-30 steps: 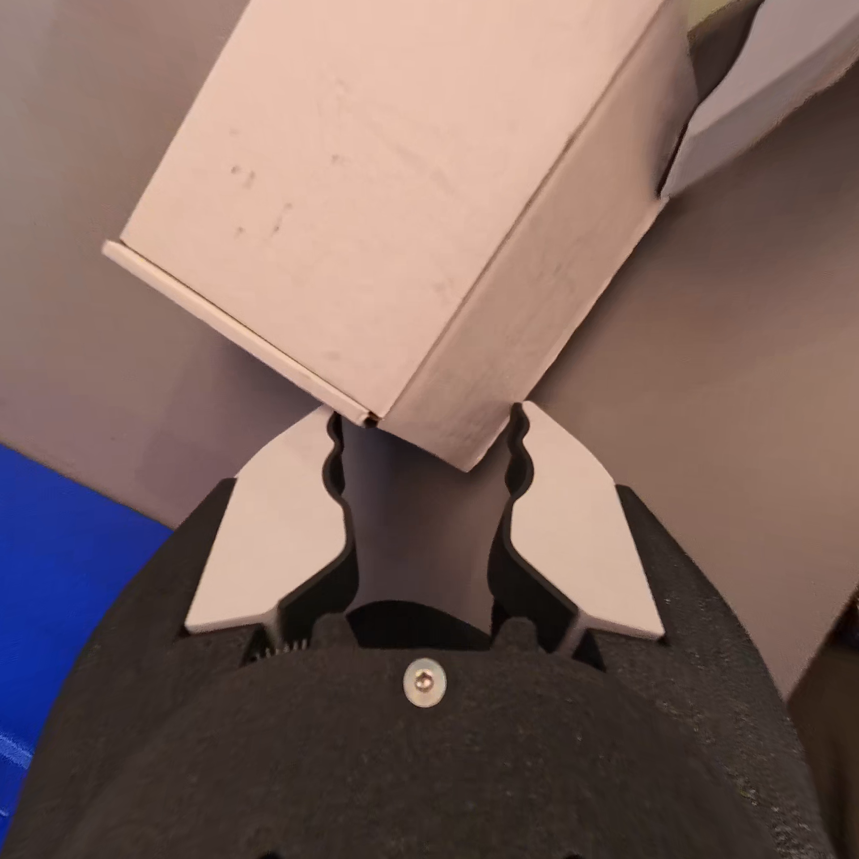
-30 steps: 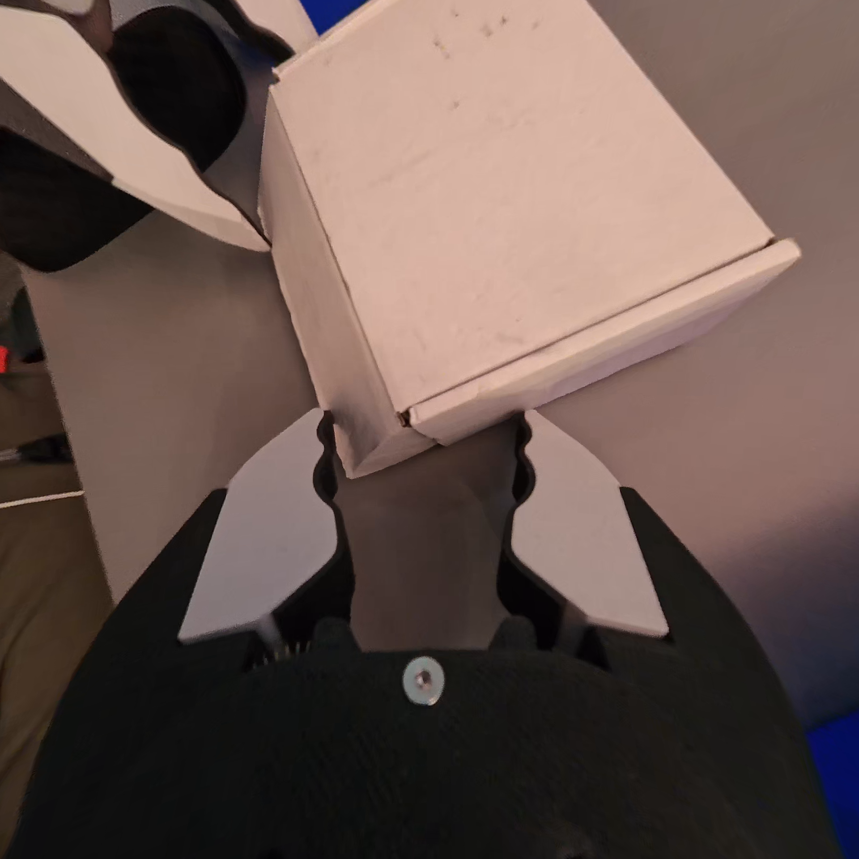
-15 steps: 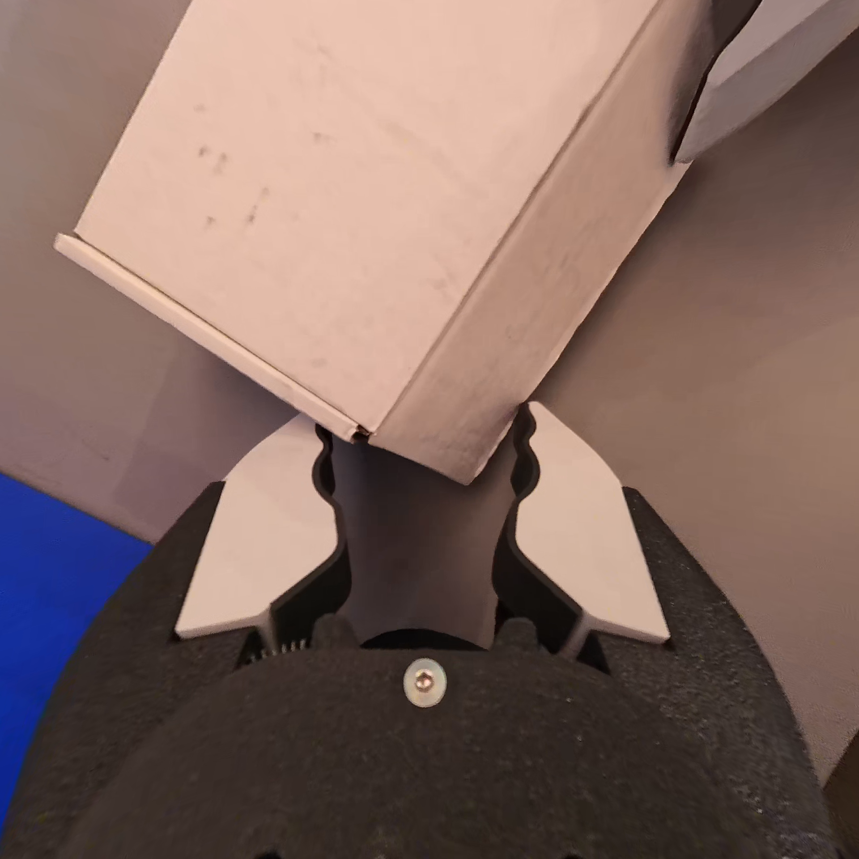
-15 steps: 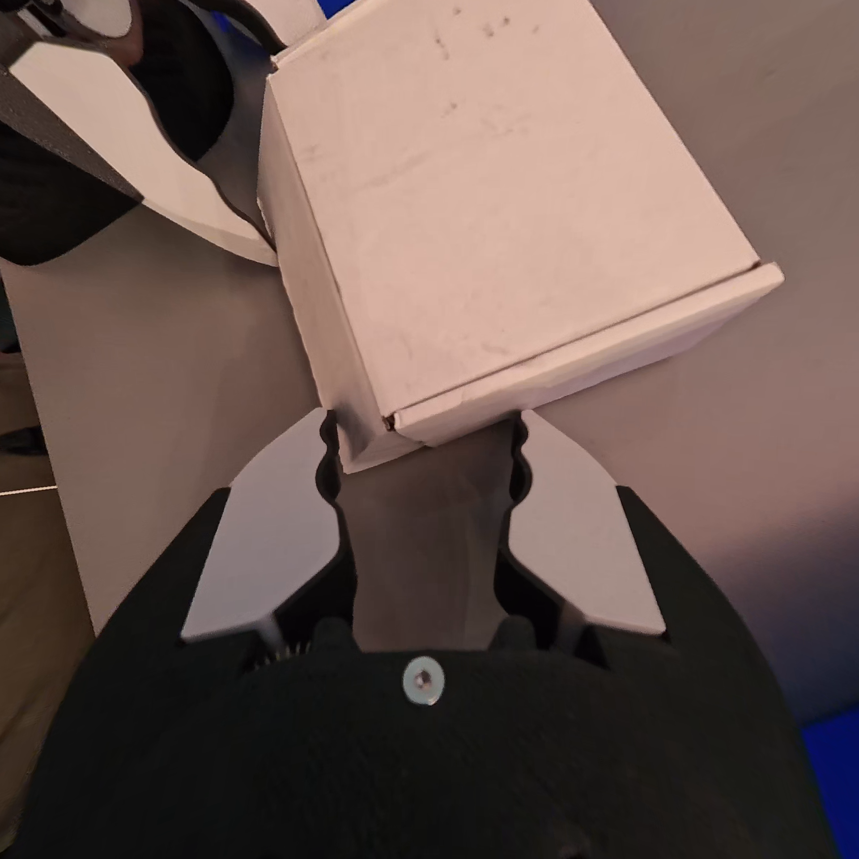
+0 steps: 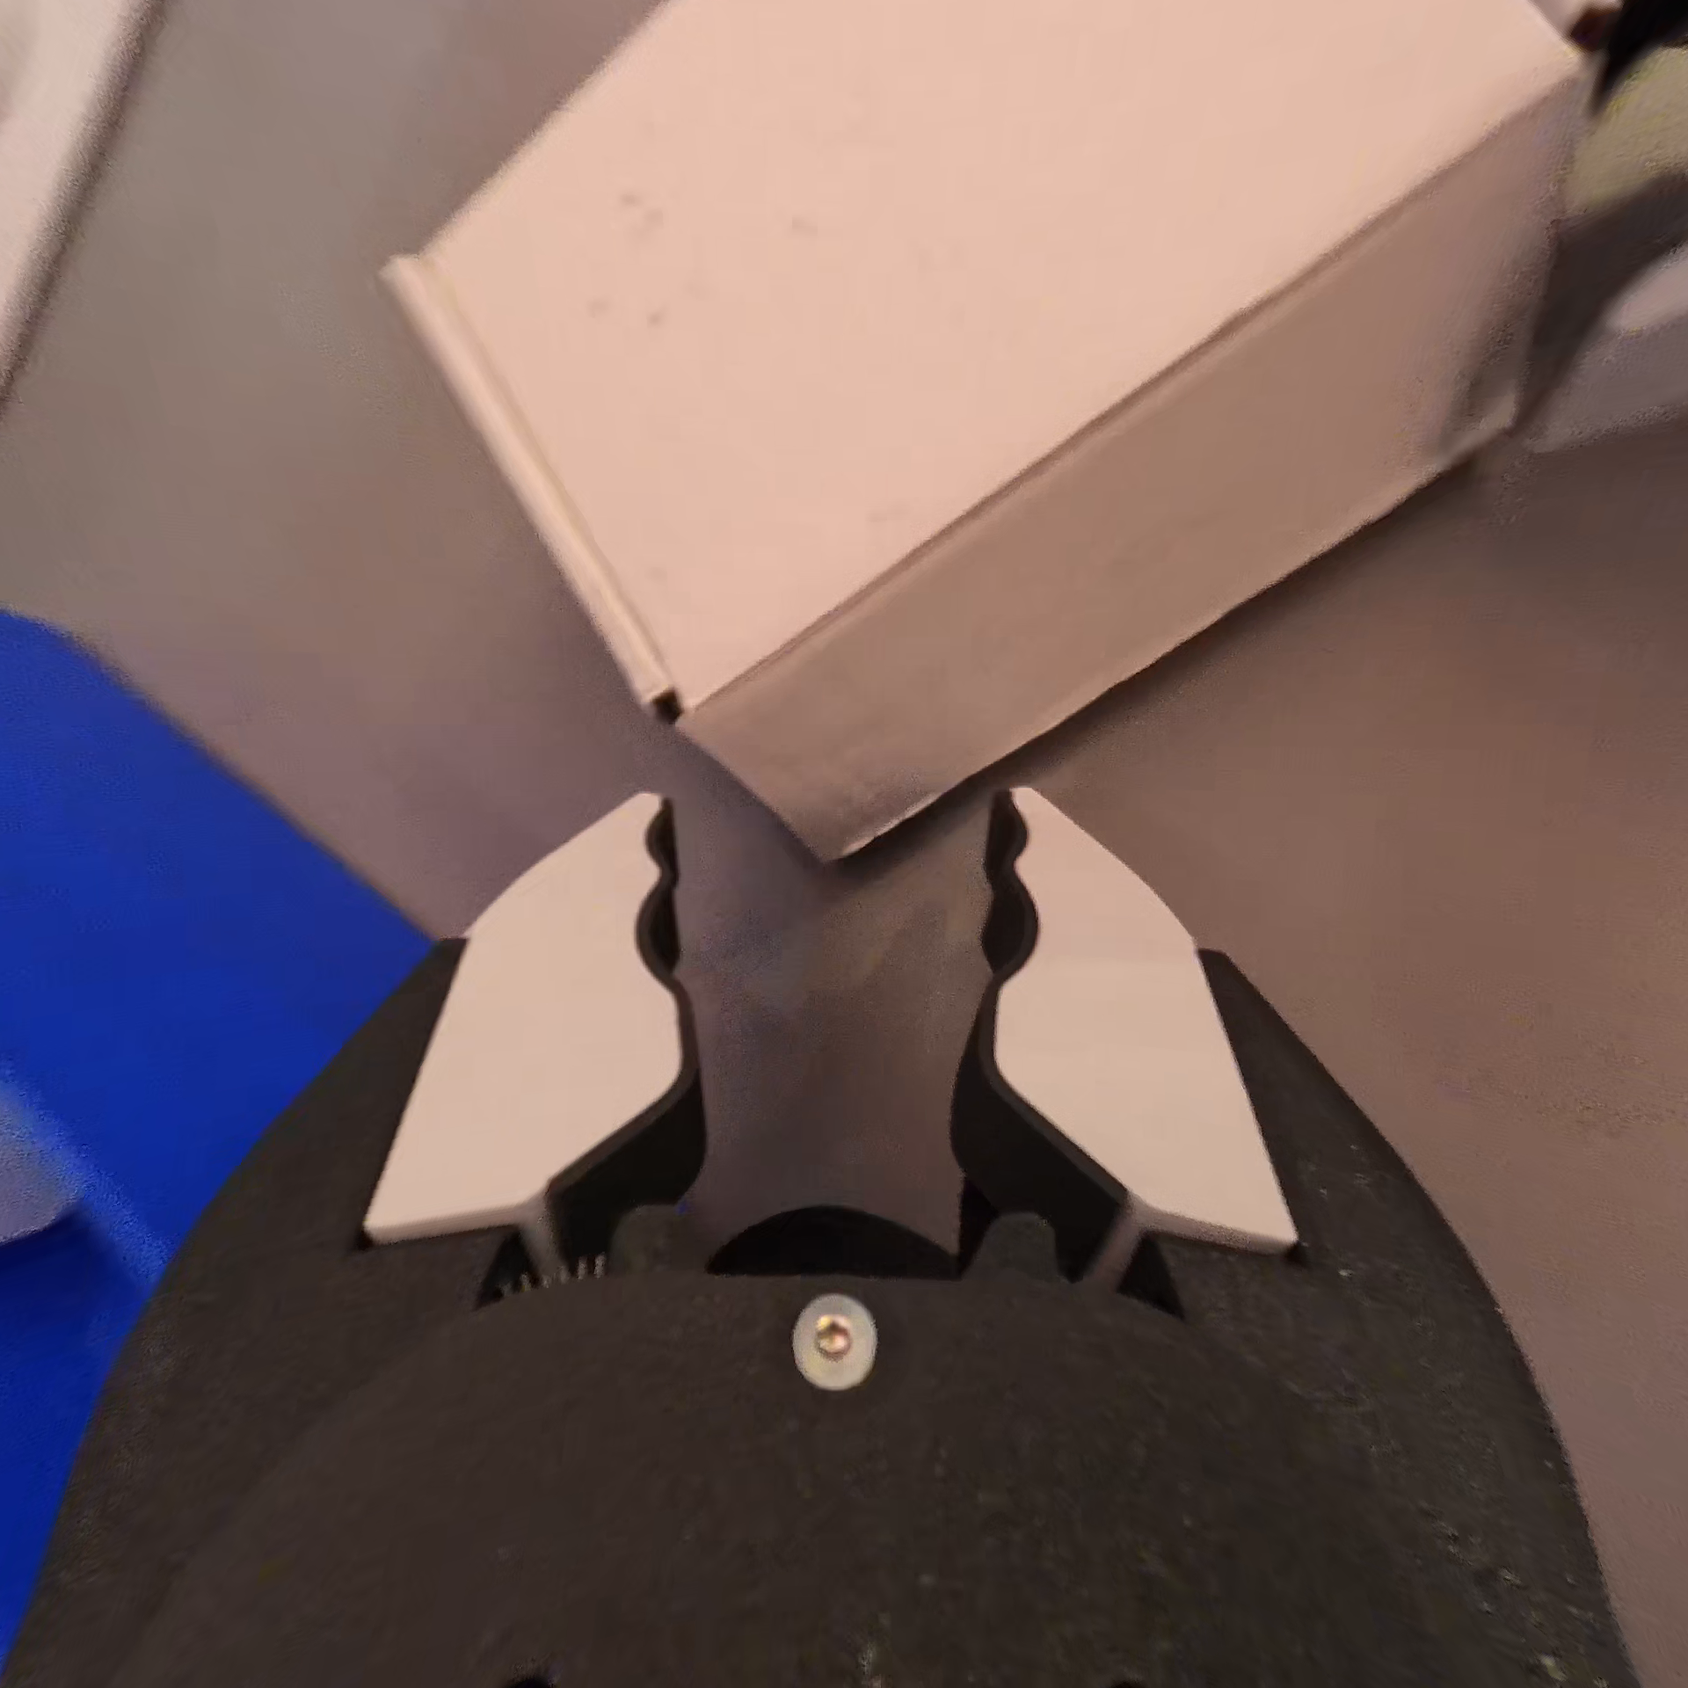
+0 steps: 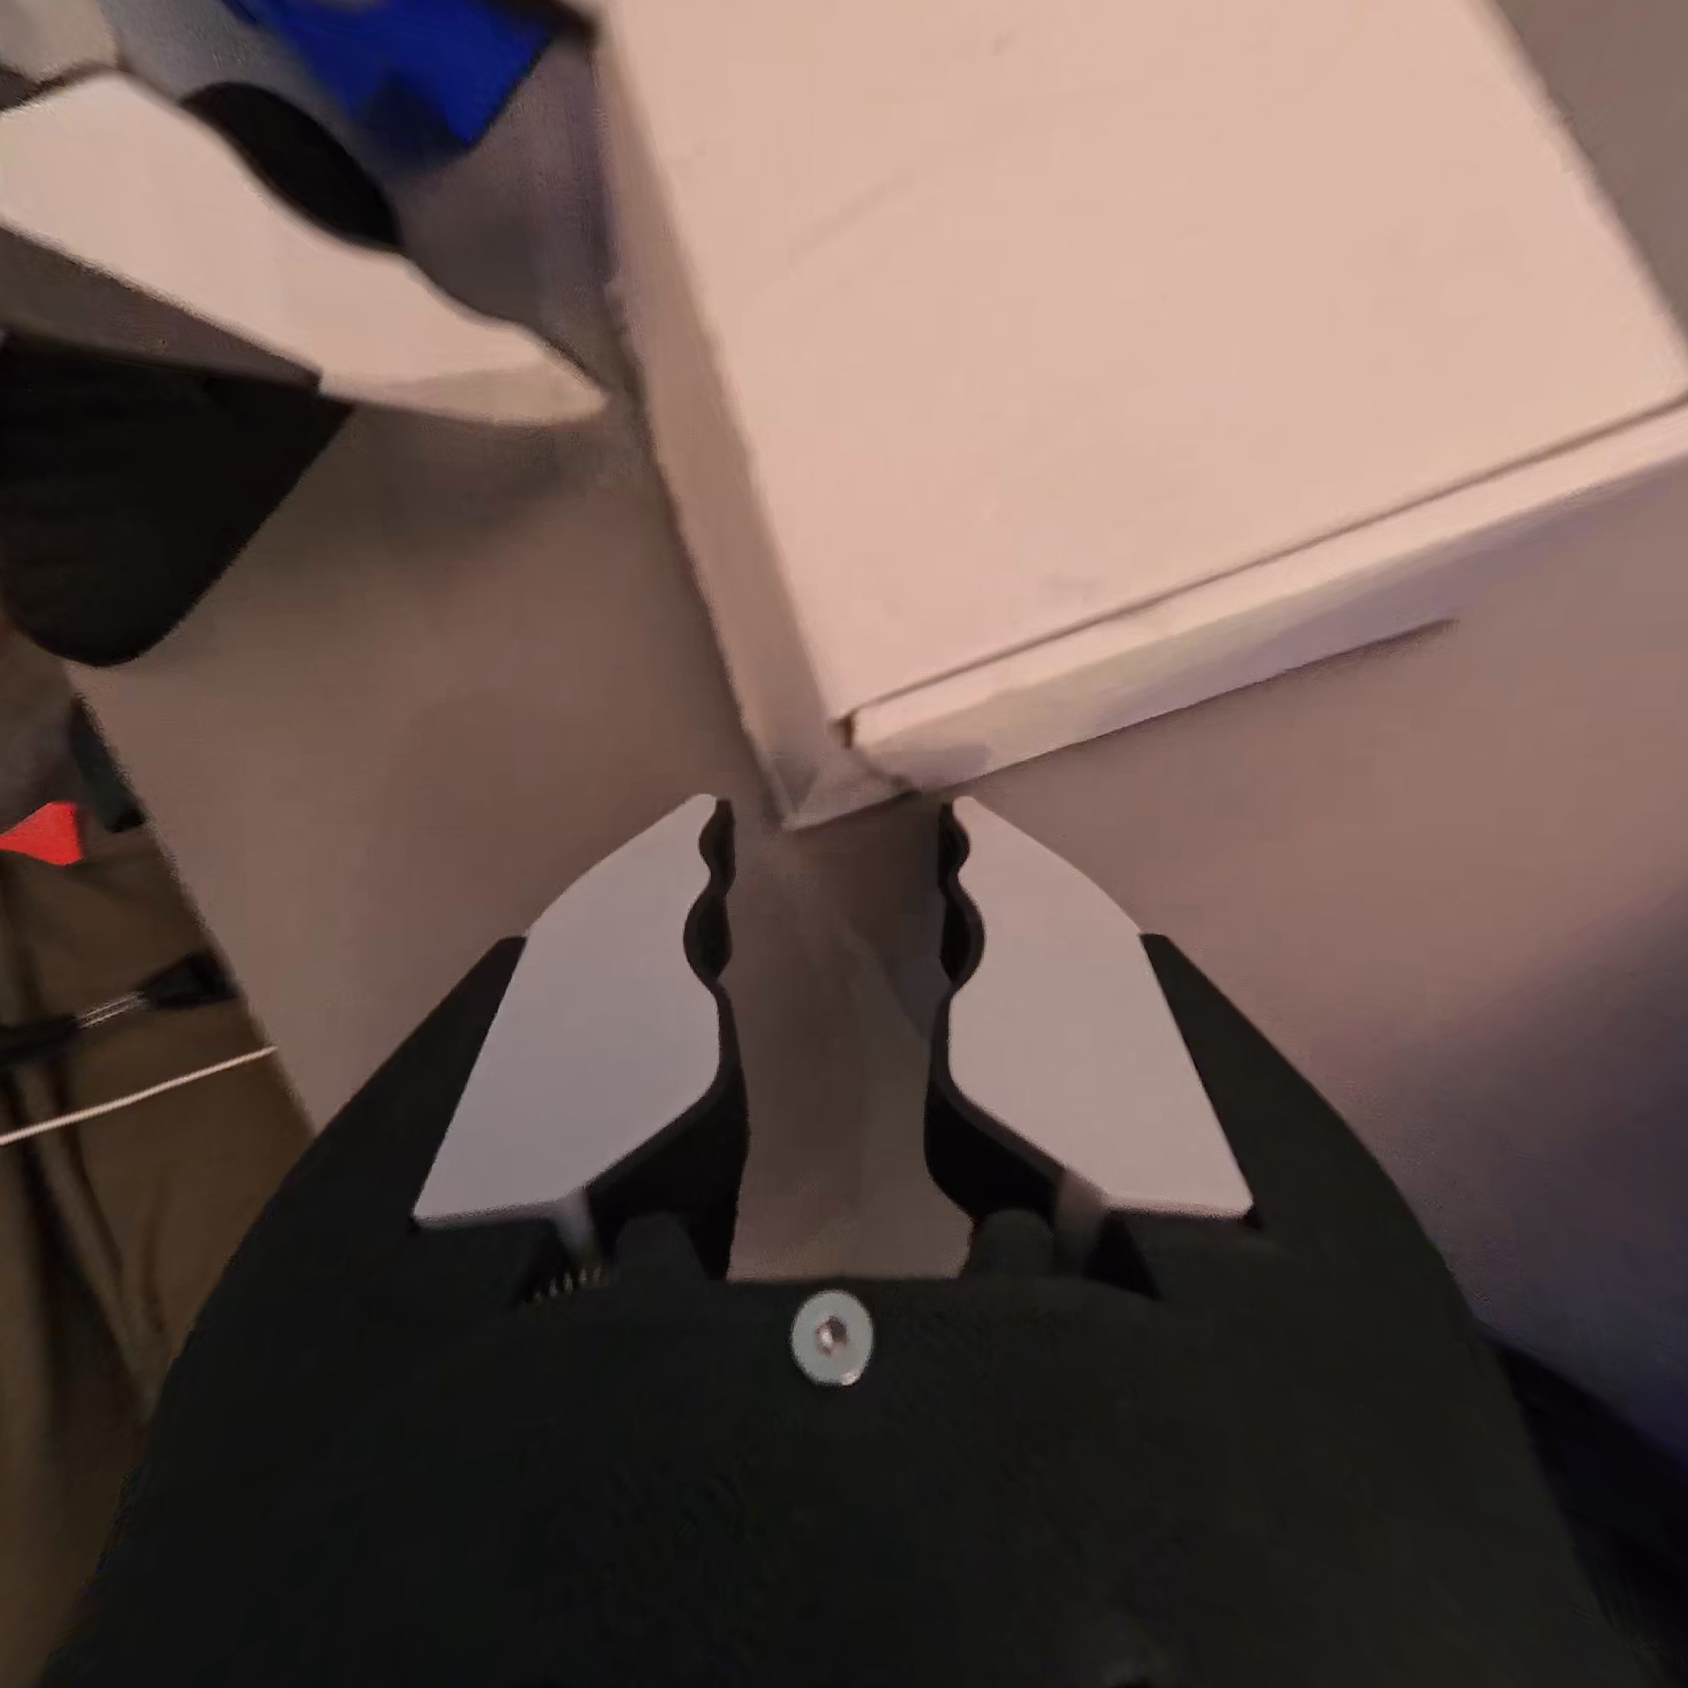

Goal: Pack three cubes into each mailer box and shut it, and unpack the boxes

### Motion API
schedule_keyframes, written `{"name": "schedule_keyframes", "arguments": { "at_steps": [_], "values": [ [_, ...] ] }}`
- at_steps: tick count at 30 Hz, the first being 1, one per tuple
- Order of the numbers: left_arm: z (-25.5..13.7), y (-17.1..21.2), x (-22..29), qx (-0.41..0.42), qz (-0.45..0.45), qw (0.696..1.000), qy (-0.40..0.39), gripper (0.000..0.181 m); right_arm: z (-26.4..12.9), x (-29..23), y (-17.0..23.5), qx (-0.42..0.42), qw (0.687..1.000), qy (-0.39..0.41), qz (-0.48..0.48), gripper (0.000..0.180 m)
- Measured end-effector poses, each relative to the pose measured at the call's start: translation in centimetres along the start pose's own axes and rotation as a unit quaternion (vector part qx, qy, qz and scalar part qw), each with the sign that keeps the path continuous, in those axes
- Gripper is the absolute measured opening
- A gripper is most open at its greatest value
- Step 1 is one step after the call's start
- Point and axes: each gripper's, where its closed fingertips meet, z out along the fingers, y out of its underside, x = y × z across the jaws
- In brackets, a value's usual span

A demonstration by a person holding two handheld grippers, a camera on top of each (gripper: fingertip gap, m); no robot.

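A closed white mailer box (image 5: 913,365) lies on the grey table, with no cubes in view. In the left wrist view its near corner sits just in front of my left gripper (image 5: 833,808), which is open and empty. In the right wrist view the box (image 6: 1096,365) fills the upper right, and its near corner reaches the tips of my right gripper (image 6: 836,808). That gripper is open with a narrower gap and holds nothing. The left gripper (image 6: 274,301) also shows there, blurred, at the box's left side.
A blue object (image 5: 137,868) lies to the left of the left gripper. Another white object (image 5: 46,137) shows at the top left. In the right wrist view the table edge (image 6: 183,868) runs down the left, with floor, cables and a red item (image 6: 46,831) beyond.
The box has turned on the table, and its near corner has shifted right in the left wrist view. The right gripper's jaws have narrowed. Both views are now blurred by motion.
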Motion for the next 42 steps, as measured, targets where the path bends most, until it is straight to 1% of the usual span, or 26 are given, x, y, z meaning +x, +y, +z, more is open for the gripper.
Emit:
{"name": "schedule_keyframes", "arguments": {
  "at_steps": [1,3,4,5,7,9,10,12,15,17,19,20,22,23,25,29,32,34,35,36,37,38,40,42],
  "values": [
    [-0.7,-0.3,-0.8,0.009,0.007,0.999,-0.03,0.064,-0.2,-1.0,0.3,-0.006,1.0,-0.012,-0.006,0.044],
    [-2.0,-1.1,-1.6,0.04,0.005,0.997,-0.069,0.071,-1.3,-2.1,0.1,-0.003,0.999,-0.005,-0.043,0.045],
    [-2.6,-1.5,-1.5,0.052,-0.002,0.996,-0.07,0.07,-2.3,-2.0,-0.6,0.009,0.997,0.015,-0.069,0.045],
    [-2.9,-1.7,-1.0,0.063,-0.01,0.996,-0.054,0.067,-3.4,-1.5,-1.7,0.026,0.994,0.042,-0.098,0.045],
    [-3.3,-2.5,0.9,0.087,-0.03,0.996,0.011,0.065,-5.9,0.2,-5.4,0.082,0.977,0.11,-0.163,0.052],
    [-3.4,-3.1,2.6,0.105,-0.056,0.99,0.07,0.069,-7.7,1.8,-9.2,0.126,0.952,0.158,-0.228,0.051],
    [-3.2,-3.3,3.1,0.111,-0.064,0.988,0.087,0.072,-7.7,2.8,-10.6,0.124,0.944,0.177,-0.25,0.051],
    [-2.6,-3.4,3.2,0.117,-0.067,0.987,0.082,0.077,-6.5,5.5,-11.9,0.06,0.939,0.208,-0.266,0.051],
    [-1.5,-2.9,2.1,0.106,-0.046,0.993,0.027,0.076,-3.4,9.6,-12.5,-0.053,0.925,0.25,-0.282,0.043],
    [-0.9,-2.7,2.5,0.098,-0.048,0.993,0.034,0.076,-1.5,11.9,-12.2,-0.107,0.919,0.264,-0.274,0.04],
    [-0.5,-2.5,3.2,0.095,-0.058,0.992,0.059,0.078,0.2,12.9,-11.1,-0.154,0.924,0.243,-0.253,0.037],
    [-0.3,-2.4,3.1,0.091,-0.058,0.992,0.058,0.078,1.0,12.8,-10.2,-0.174,0.929,0.219,-0.242,0.031],
    [0.1,-2.1,2.0,0.085,-0.04,0.995,0.014,0.075,1.8,11.8,-8.6,-0.198,0.938,0.173,-0.226,0.019],
    [0.2,-2.0,1.7,0.081,-0.028,0.996,-0.002,0.077,1.9,11.5,-7.9,-0.205,0.94,0.16,-0.221,0.013],
    [0.1,-2.2,1.6,0.089,-0.023,0.996,-0.003,0.078,1.6,11.4,-7.4,-0.205,0.941,0.163,-0.216,0.002],
    [0.3,-1.9,1.7,0.087,-0.028,0.995,0.029,0.076,0.8,10.9,-6.1,-0.213,0.938,0.149,-0.231,0.001],
    [0.0,-1.2,2.4,0.064,-0.017,0.994,0.083,0.071,0.4,9.0,-4.4,-0.219,0.94,0.101,-0.241,0.001],
    [-0.7,-0.7,3.3,0.052,0.026,0.992,0.116,0.081,0.4,7.4,-3.2,-0.227,0.934,0.073,-0.267,0.004],
    [-0.9,-0.6,3.6,0.054,0.044,0.99,0.123,0.087,0.4,7.1,-2.8,-0.232,0.929,0.078,-0.278,0.007],
    [-1.0,-0.5,4.1,0.058,0.061,0.987,0.136,0.087,0.3,7.0,-2.5,-0.236,0.925,0.086,-0.284,0.01],
    [-1.1,-0.4,4.4,0.061,0.072,0.985,0.147,0.092,0.2,6.8,-2.4,-0.234,0.925,0.09,-0.287,0.014],
    [-1.1,-0.1,4.9,0.056,0.076,0.981,0.167,0.092,0.0,6.6,-2.1,-0.235,0.923,0.09,-0.292,0.02],
    [-1.1,0.6,5.7,0.036,0.067,0.976,0.206,0.097,-0.2,6.4,-1.9,-0.234,0.92,0.091,-0.302,0.027],
    [-0.9,1.0,5.4,0.024,0.058,0.977,0.205,0.108,-0.4,6.0,-1.5,-0.233,0.917,0.082,-0.314,0.033]
  ]
}}
